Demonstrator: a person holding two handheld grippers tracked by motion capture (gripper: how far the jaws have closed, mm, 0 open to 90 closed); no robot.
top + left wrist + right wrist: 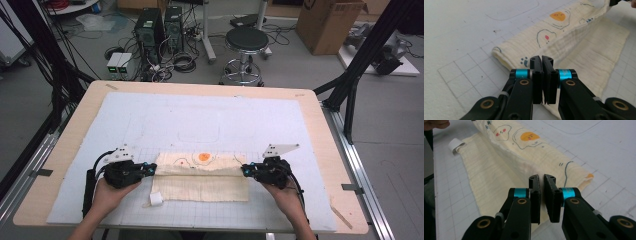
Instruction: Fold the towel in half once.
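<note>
From the high view, a cream cloth printed with small cartoon figures lies near the front of the white gridded mat, its far edge lifted into a fold and pinched at each end by the left gripper and the right gripper. The risk I judge here is an uneven pull: if one hand travels ahead of the other, the fold will skew or sag in the middle. In the left gripper view the jaws stand closed on the cloth at its corner, with only a thin layer between them, so a sharp tug could slip the fabric free. The right gripper view shows the same: jaws nipped together on the cloth edge, the lifted fold running away toward a small white tag at the far corner, which might catch or bunch under the fold. The mat rests on a light wooden table; beyond it stand a black stool, computer towers, loose cables and a cardboard box on a grey floor.
</note>
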